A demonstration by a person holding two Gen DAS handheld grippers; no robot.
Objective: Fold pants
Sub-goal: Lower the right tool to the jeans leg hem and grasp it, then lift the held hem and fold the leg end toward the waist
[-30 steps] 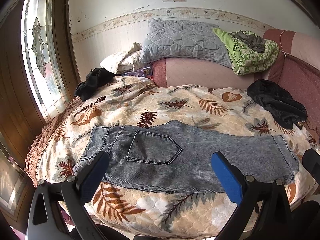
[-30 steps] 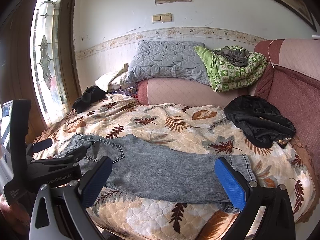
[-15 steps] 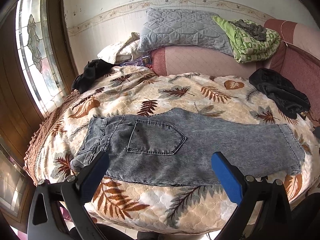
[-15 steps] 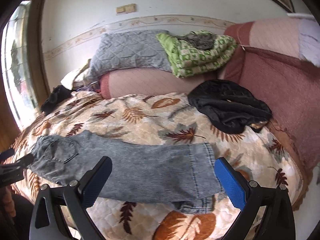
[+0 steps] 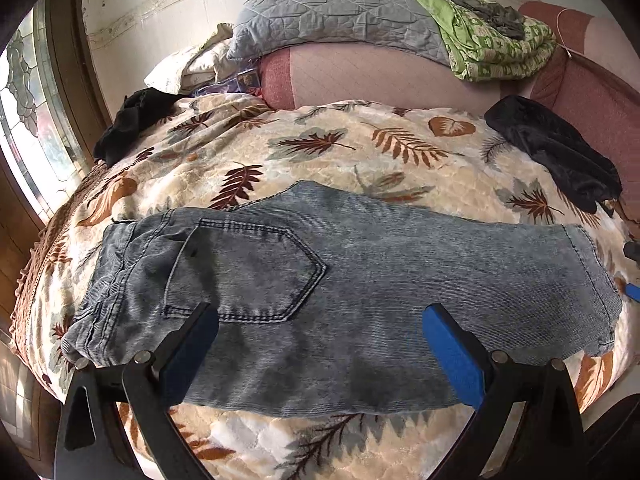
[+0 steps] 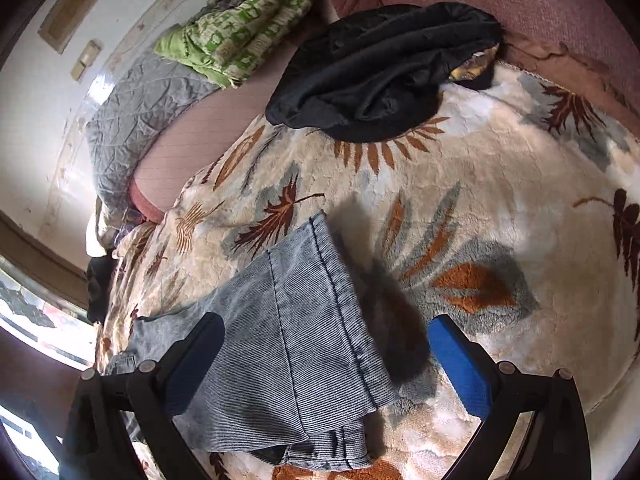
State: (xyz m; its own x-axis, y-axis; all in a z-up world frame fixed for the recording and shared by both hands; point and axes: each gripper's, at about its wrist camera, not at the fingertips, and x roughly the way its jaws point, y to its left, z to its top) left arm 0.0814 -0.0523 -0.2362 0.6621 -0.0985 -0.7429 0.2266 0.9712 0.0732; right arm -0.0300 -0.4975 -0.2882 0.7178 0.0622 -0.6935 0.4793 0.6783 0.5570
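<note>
your left gripper hovers with its jaws spread wide and nothing between them, low in the frame over the near edge of the pants. the grey denim lies flat across the middle of the leaf-print blanket, waistband at the left, hems at the right (back pocket facing up). your right gripper is just as wide open and empty, its left finger over the hems at the lower centre, its blue pad over bare blanket. a black garment sits crumpled at upper centre, well apart.
</note>
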